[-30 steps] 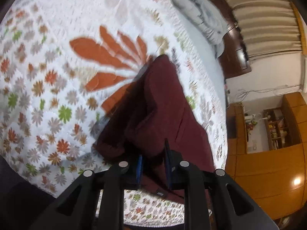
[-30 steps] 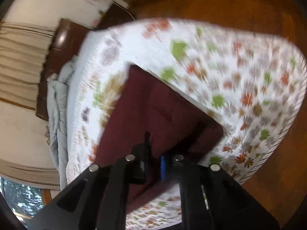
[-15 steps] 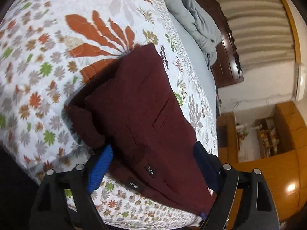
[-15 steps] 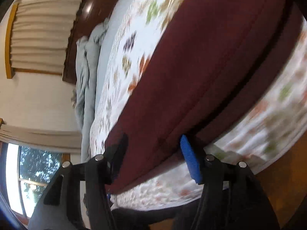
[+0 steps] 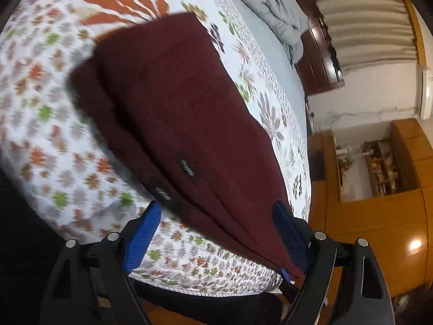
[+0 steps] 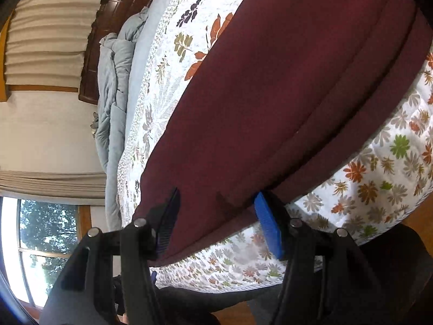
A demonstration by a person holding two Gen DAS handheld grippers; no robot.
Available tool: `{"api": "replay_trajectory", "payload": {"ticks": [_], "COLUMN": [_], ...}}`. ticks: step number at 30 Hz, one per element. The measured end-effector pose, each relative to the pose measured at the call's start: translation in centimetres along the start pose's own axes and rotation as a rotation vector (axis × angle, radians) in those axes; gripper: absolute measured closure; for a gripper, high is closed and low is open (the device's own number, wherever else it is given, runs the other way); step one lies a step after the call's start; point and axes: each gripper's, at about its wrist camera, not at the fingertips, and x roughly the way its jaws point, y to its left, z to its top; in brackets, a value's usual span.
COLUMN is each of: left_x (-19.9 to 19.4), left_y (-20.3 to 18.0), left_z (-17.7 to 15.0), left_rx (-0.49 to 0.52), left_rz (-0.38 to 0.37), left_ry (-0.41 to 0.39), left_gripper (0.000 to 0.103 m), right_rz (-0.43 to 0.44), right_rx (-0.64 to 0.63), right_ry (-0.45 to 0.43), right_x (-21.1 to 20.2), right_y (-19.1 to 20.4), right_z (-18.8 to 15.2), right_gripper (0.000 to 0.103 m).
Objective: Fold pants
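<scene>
My left gripper (image 5: 216, 233): jaws spread wide, nothing pinched. Near edge of pants (image 5: 173, 100) sits between blue pads, not squeezed.

My right gripper (image 6: 216, 222): jaws spread too, not as wide. Pants (image 6: 284, 94) edge lies between them, loose.

Pants lie flat on bed (image 5: 54, 135), near its front edge, in 1 neat stack of layers. Looks let go on purpose, so fold stays put.

Far off: gray blanket (image 5: 273, 8), curtain (image 5: 365, 27).
</scene>
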Motion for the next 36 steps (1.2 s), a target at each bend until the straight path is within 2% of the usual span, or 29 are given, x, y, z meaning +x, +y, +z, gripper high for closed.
{"api": "replay_trajectory", "payload": {"ticks": [4, 9, 14, 15, 16, 17, 18, 20, 26, 32, 35, 36], "left_x": [1.8, 2.8, 3.7, 3.6, 3.5, 3.7, 3.8, 3.4, 0.5, 2.1, 2.6, 2.5], "left_y": [-0.8, -1.8, -0.2, -0.2, -0.3, -0.3, 0.0, 0.5, -0.6, 2.5, 3.0, 2.8], "left_z": [0.4, 1.0, 1.2, 1.2, 1.1, 1.1, 1.0, 0.8, 0.0, -0.8, -0.8, -0.7], "left_rx": [-0.026, -0.025, -0.098, -0.092, -0.074, -0.064, -0.072, -0.081, -0.051, -0.115, -0.115, -0.106], "left_rz": [-0.007, 0.012, 0.013, 0.012, 0.026, 0.029, 0.019, 0.003, -0.051, 0.000, -0.009, -0.021], "left_ry": [0.045, 0.050, 0.026, 0.007, -0.013, -0.012, -0.015, -0.035, -0.073, -0.040, -0.038, -0.034], "left_gripper": [0.018, 0.018, 0.021, 0.035, 0.055, 0.075, 0.087, 0.091, 0.092, 0.092, 0.091, 0.089], "right_rz": [-0.018, -0.019, -0.011, -0.012, -0.019, -0.022, -0.018, -0.007, 0.009, -0.052, -0.040, -0.022], "right_rx": [0.045, 0.042, 0.041, 0.036, 0.030, 0.030, 0.036, 0.031, 0.003, 0.048, 0.014, 0.004], "right_ry": [-0.004, -0.009, -0.013, -0.015, -0.017, -0.015, -0.011, -0.025, -0.053, -0.013, 0.001, 0.001], "right_x": [0.9, 1.3, 1.8, 1.9, 1.9, 2.0, 2.1, 1.7, 0.0, 1.5, 1.8, 1.5], "right_y": [-0.2, -0.3, -0.3, -0.2, -0.3, -0.3, -0.5, -0.5, 0.5, -1.0, -0.9, -0.7], "right_z": [0.3, 0.1, 0.5, 0.5, 0.5, 0.5, 0.4, 0.1, -0.6, -0.9, -0.4, -0.3], "right_gripper": [0.055, 0.054, 0.055, 0.067, 0.077, 0.094, 0.095, 0.096, 0.096, 0.096, 0.088, 0.082]}}
